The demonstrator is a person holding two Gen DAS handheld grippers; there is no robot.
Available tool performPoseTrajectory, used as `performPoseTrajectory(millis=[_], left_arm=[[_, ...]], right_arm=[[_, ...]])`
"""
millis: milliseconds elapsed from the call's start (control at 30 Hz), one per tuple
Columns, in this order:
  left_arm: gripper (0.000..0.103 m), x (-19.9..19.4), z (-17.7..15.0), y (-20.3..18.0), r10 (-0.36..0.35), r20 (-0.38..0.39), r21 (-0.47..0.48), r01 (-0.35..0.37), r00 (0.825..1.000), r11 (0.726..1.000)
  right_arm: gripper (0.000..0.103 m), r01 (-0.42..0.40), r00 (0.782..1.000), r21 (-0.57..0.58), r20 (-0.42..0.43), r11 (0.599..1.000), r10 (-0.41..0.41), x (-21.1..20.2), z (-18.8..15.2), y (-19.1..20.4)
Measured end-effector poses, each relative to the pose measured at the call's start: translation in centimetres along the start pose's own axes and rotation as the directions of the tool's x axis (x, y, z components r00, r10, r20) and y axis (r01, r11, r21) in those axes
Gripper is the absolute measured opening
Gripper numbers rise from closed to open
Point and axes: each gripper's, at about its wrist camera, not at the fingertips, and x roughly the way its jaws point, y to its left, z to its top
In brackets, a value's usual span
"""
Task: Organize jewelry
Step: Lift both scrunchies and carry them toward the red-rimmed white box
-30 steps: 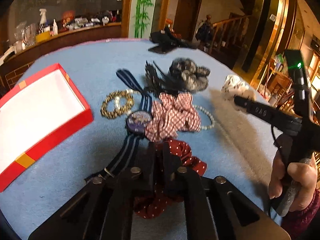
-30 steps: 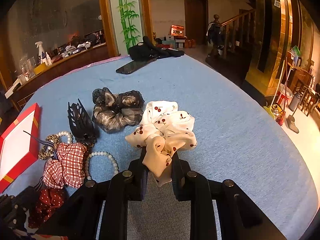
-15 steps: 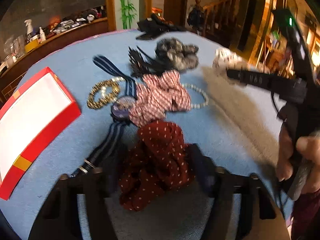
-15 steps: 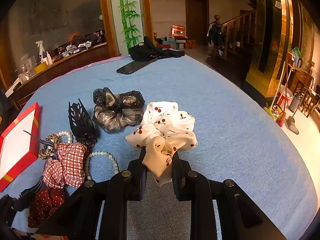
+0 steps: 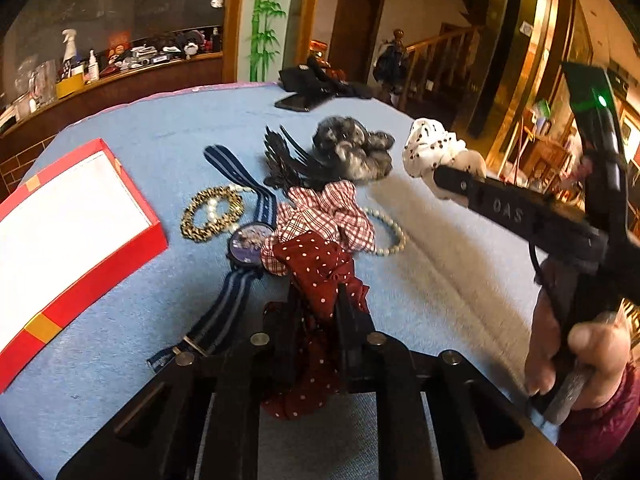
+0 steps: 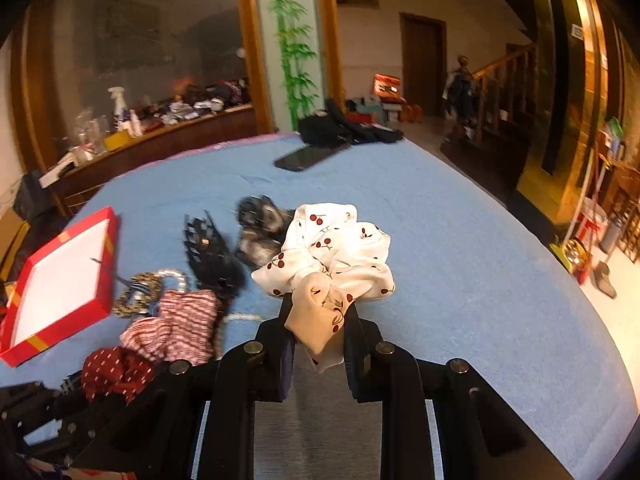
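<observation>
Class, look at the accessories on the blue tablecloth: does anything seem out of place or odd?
The pieces lie in a tangled heap: the red gingham scrunchie overlaps the watch and pearl bracelet, while the red box beside them looks empty. Nothing appears damaged.

Bare blue tablecloth (image 6: pixel 460 240) right of the heaped scrunchies (image 5: pixel 324 216).

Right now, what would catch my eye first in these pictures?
Probably the white cherry-print scrunchie, pinched in the right gripper above the blue tablecloth. Next, the dark red dotted scrunchie caught in the left gripper, at the near end of a heap of hair ties and bracelets. Left of that lies an open red box, white inside.
</observation>
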Motion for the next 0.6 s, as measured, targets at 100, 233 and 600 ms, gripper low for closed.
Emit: performPoseTrajectory(millis=[100,233,600], left_arm=[[0.014,-0.6,0.3,0.3,0.018,0.029,-0.008,-0.018,0.999,1.0],[0.014,-2.1,0.5,0.4,0.022,0.061,-0.004,-0.022,0.998,1.0],[0.014,-6.5,1.2,3.6,0.057,0.145,-0.053,-0.05,0.988,0.997]], right_arm=[[0.022,-0.024,0.999,-0.031,0.026,0.999,0.025,-0.5,-0.2,0.8],[0.022,-0.041,0.999,-0.022,0.031,0.999,0.042,-1.1,-0.4,1.1],[0.022,-0.124,0.991,-0.041,0.047,0.991,0.126,-4.8,-1.1,5.4]])
